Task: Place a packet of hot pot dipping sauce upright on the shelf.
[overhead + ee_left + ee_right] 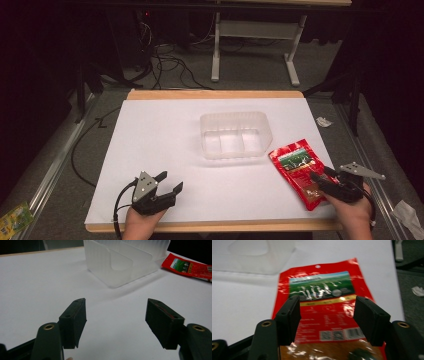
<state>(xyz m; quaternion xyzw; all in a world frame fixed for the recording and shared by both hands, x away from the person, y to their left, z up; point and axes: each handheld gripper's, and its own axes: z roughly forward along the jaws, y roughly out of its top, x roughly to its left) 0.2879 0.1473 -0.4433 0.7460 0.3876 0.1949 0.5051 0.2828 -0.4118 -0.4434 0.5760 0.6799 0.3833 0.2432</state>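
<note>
1. High view, bottom edge: the left gripper [169,182] sits low left of centre on the white board [150,130], its jaws spread and nothing between them. A hand [141,223] holds it from below.
2. At lower right of the same frame, the right gripper [321,173] lies over the near end of the red pouch [295,162], jaws parted. The pouch rests flat on the board near its right edge, running from centre right down toward the lower right.
3. Right gripper view: the two black jaws stand apart on either side of the pouch [322,302], just above its printed face; the pads do not press on it. The green label panel sits in the middle of the frame, and barcodes show low between the jaws.
4. Left gripper view: the jaws stand wide over bare board [37,285]. The tray [125,262] is at top centre and the pouch [190,267] at top right.
5. High view, middle: the clear tray [235,135] with inner dividers stands just up and left of the pouch, its near right corner close to the pouch's top edge. Nothing lies between the right gripper and the pouch.
6. Beside the board: a green packet [12,220] at lower left, crumpled paper [407,212] at lower right, and a small scrap [324,121] at centre right.
7. Top of the frame: cables [170,65] on the floor and a white stand [250,40].
</note>
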